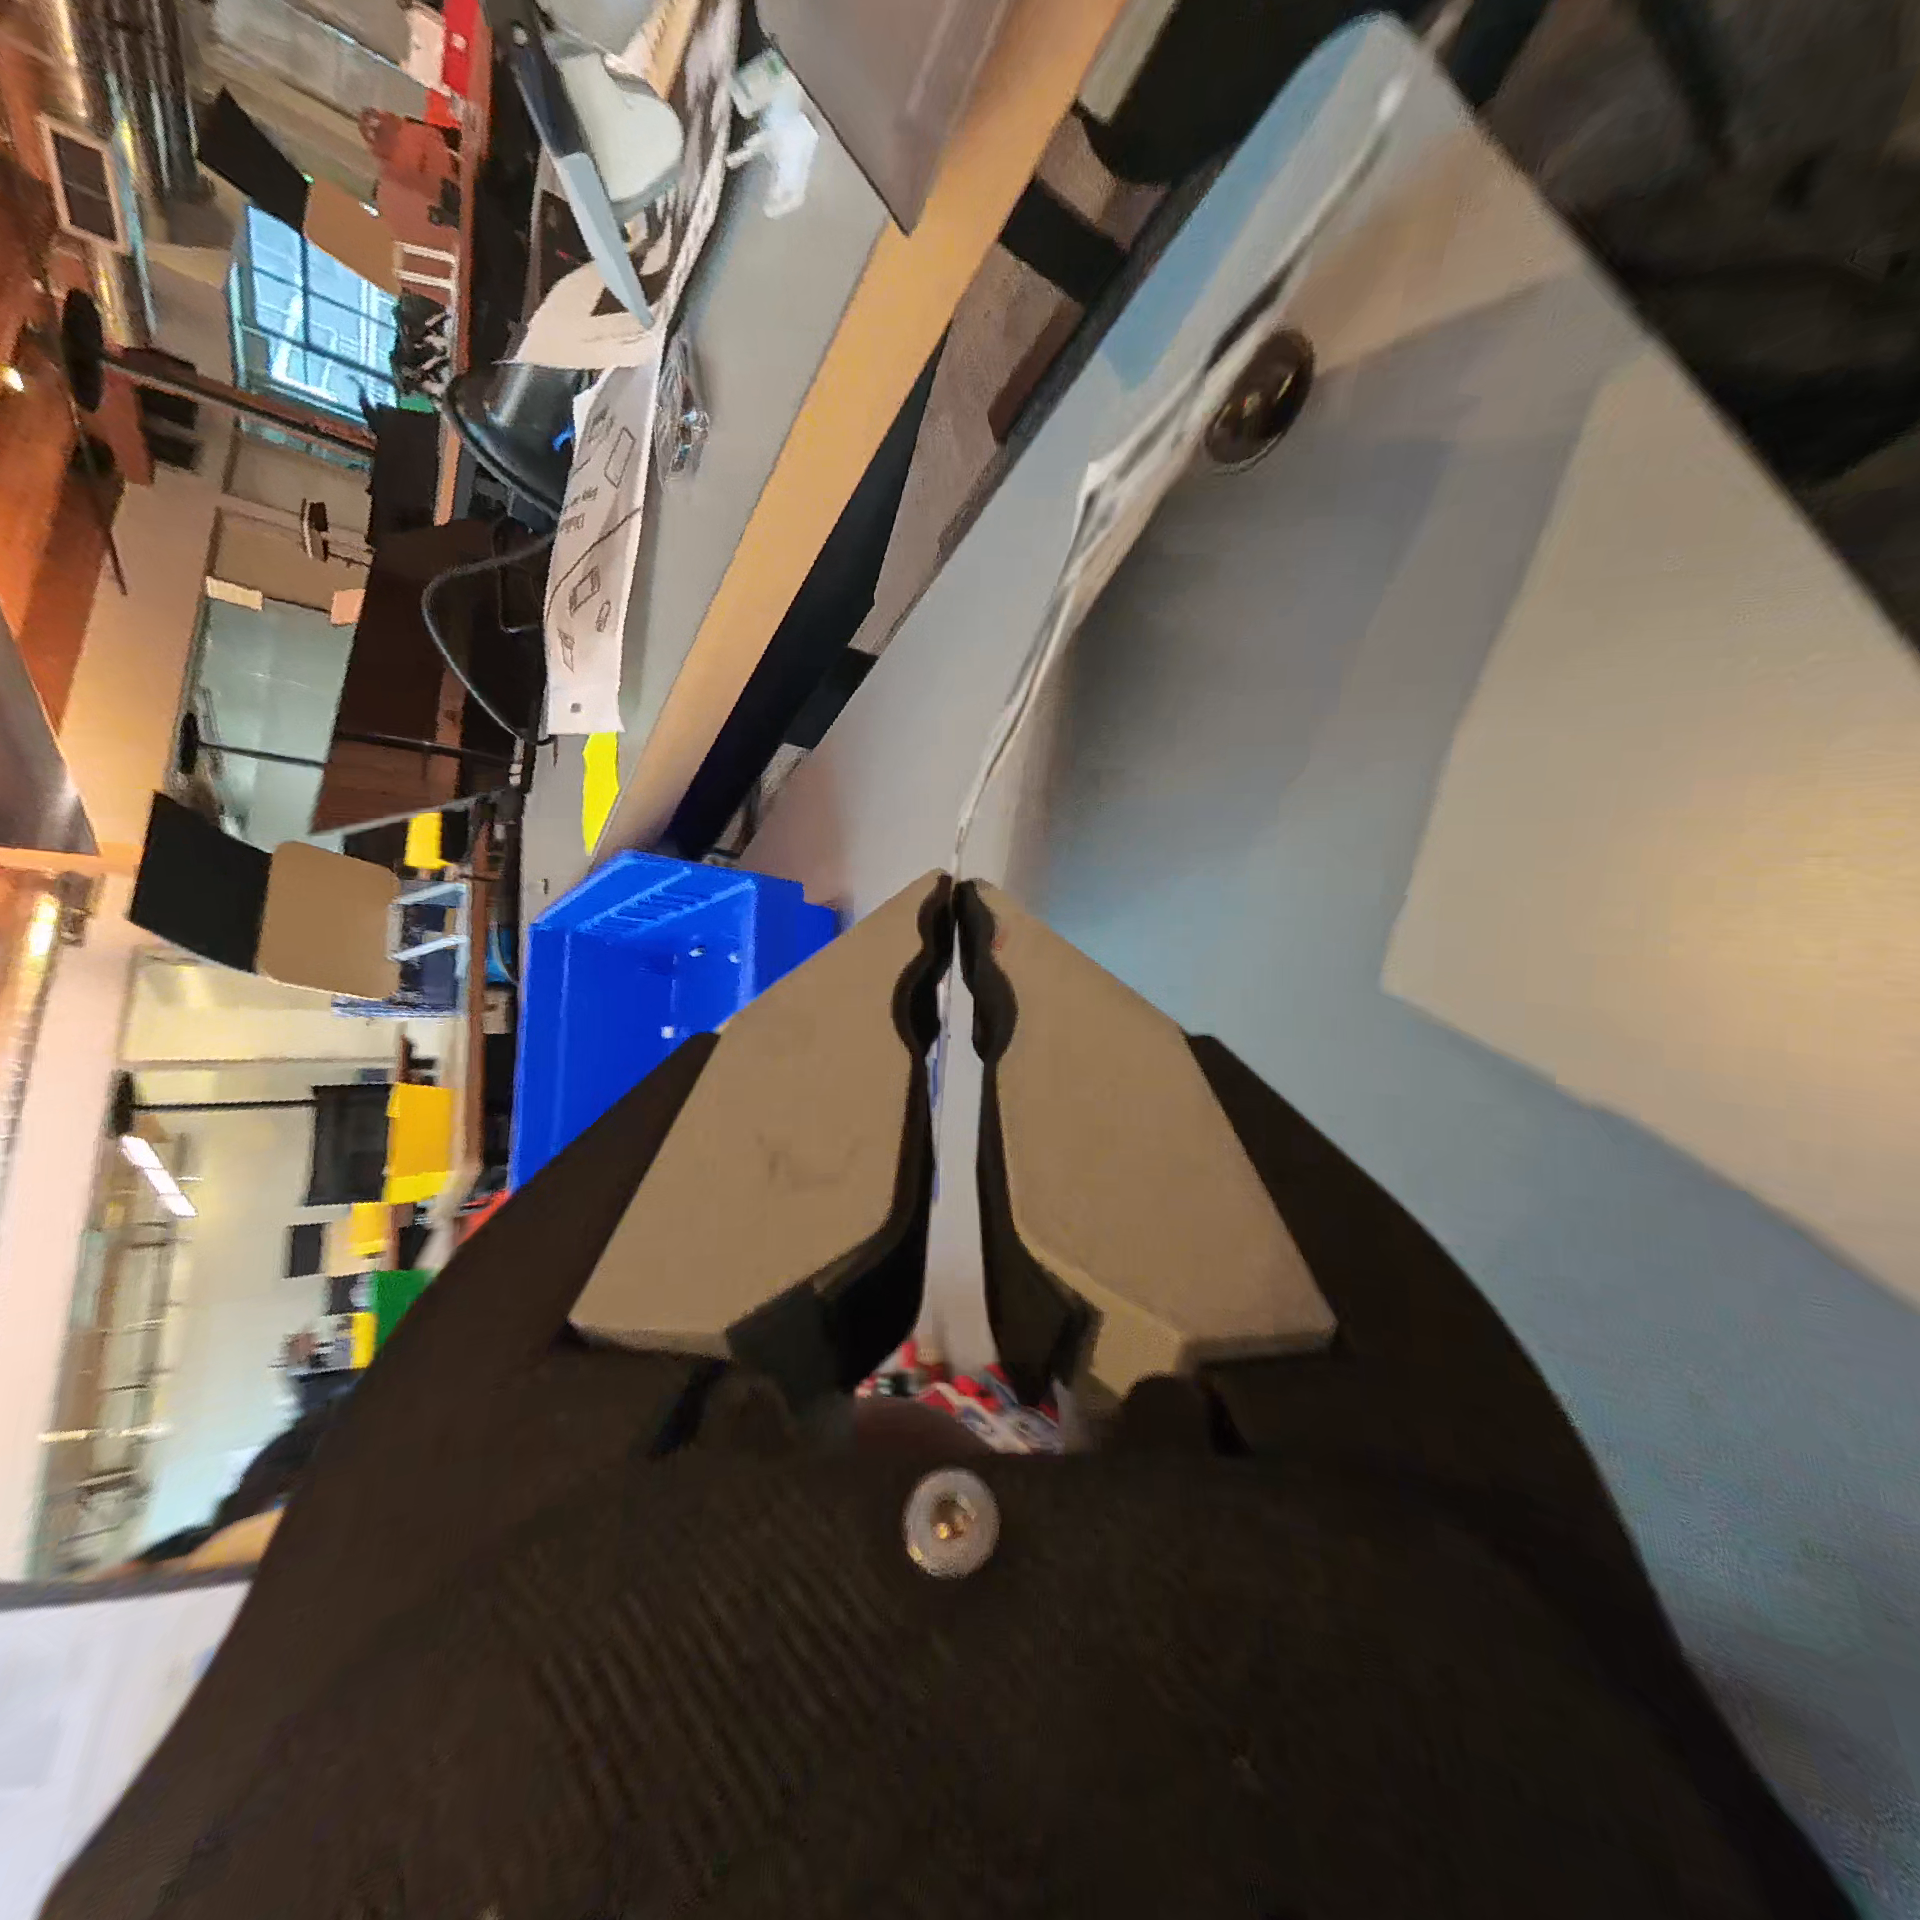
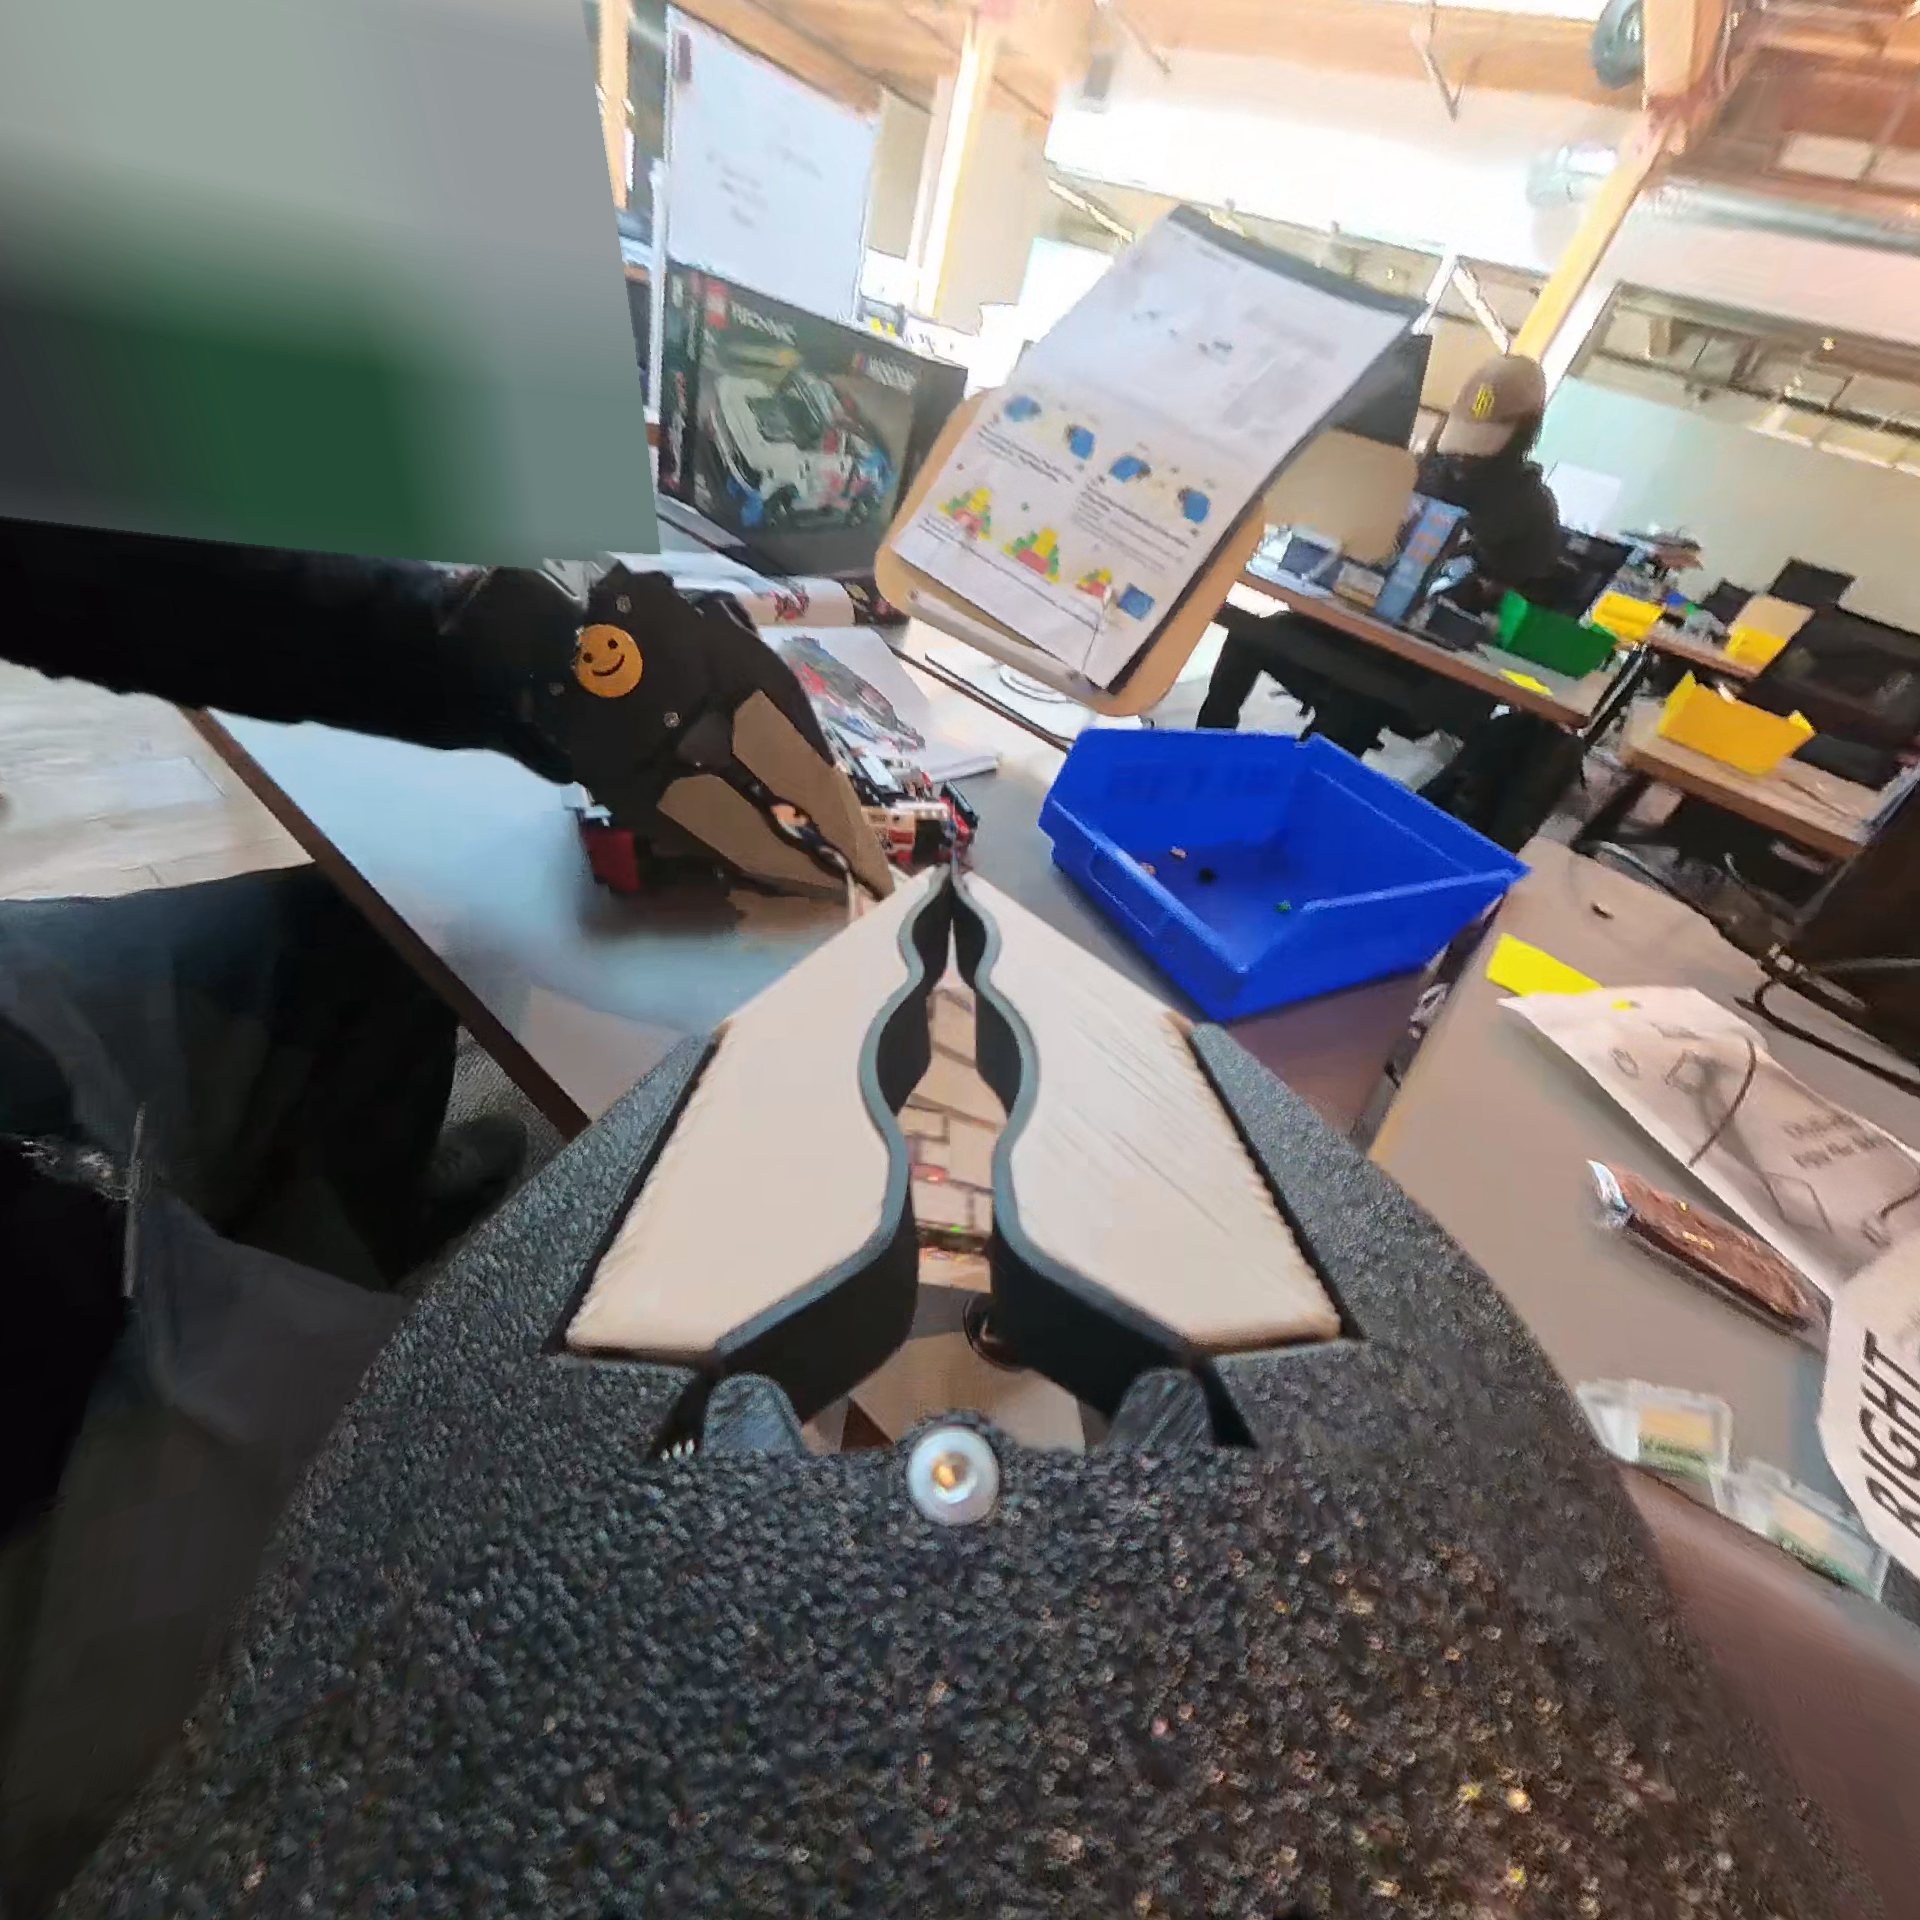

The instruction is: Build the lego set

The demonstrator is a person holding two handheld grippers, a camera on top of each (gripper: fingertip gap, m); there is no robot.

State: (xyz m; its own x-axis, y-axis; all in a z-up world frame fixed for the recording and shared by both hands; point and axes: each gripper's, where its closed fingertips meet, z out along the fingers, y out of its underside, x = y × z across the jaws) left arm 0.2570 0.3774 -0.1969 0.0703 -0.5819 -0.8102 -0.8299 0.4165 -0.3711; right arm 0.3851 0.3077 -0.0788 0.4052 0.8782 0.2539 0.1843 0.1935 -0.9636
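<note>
My left gripper (image 1: 954,896) is shut, with nothing showing between its tips. It is turned on its side over the grey table (image 1: 1299,831). Red, white and blue lego pieces (image 1: 961,1392) show through the gap at the base of its fingers. In the right wrist view the left gripper (image 2: 868,873) hangs over a partly built lego model (image 2: 909,821) of red, white and black pieces. My right gripper (image 2: 953,885) is shut and empty. It is raised in front of the model, its tips close to the left gripper's tips.
A blue bin (image 2: 1278,862) holding a few small pieces stands to the right of the model; it also shows in the left wrist view (image 1: 644,997). An instruction booklet (image 2: 1132,457) leans on a stand behind, beside a lego box (image 2: 800,436). Paper sheets (image 2: 1714,1101) and a wrapped bar (image 2: 1704,1247) lie at the right. A person (image 2: 1486,468) sits at a far desk. The left gripper's tips are roughly 20 cm from the right gripper's.
</note>
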